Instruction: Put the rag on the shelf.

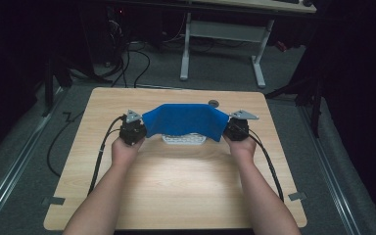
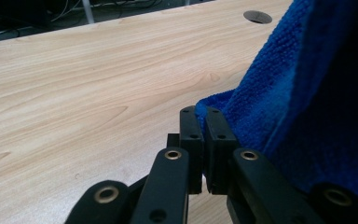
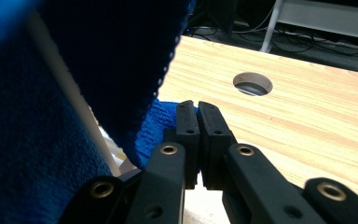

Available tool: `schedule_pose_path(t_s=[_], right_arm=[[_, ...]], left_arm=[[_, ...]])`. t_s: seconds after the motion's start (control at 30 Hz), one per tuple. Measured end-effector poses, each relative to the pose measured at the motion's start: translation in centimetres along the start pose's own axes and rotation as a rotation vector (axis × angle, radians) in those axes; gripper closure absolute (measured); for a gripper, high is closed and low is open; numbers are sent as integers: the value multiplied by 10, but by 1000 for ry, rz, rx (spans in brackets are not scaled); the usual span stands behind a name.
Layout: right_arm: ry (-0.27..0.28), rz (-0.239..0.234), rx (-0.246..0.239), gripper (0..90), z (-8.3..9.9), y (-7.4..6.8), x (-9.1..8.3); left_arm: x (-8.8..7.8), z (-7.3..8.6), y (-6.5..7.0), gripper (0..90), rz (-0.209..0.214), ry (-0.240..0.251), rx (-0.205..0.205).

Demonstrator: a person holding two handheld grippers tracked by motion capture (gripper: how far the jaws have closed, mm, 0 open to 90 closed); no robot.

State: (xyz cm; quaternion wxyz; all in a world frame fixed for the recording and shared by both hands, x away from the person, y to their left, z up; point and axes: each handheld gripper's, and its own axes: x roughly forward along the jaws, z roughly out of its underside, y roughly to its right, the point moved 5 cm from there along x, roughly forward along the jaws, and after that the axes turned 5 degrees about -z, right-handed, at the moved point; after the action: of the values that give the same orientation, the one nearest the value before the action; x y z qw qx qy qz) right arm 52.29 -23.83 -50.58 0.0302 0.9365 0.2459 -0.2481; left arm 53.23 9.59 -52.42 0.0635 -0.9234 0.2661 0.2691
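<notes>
Two tools, left tool (image 1: 133,131) and right tool (image 1: 237,128), are pinching a blue cloth (image 1: 185,120) spread above a white object (image 1: 184,139); lowering evenly probably comes next.

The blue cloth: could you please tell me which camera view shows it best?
The high view: the whole blue cloth hangs spread between the left gripper and the right gripper above the table. Each gripper view shows merely a close, partly dark fold and a corner pinched in its jaws.
</notes>
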Motion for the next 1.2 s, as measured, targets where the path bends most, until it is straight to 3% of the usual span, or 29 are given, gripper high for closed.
schedule_pose_path(t_s=[0.4,0.53,0.77,1.2], right_arm=[[-21,1,-2,844,5,-4,2],[-18,12,-2,754,2,-2,-1],[8,36,10,698,-8,4,-15],[32,89,14,669,-15,19,-39]], left_arm=[[-3,4,-2,864,-7,-4,-3],[-7,3,-7,789,-17,2,-22],[-14,4,-18,669,-20,-5,-56],[-30,7,-31,568,-79,-11,-44]])
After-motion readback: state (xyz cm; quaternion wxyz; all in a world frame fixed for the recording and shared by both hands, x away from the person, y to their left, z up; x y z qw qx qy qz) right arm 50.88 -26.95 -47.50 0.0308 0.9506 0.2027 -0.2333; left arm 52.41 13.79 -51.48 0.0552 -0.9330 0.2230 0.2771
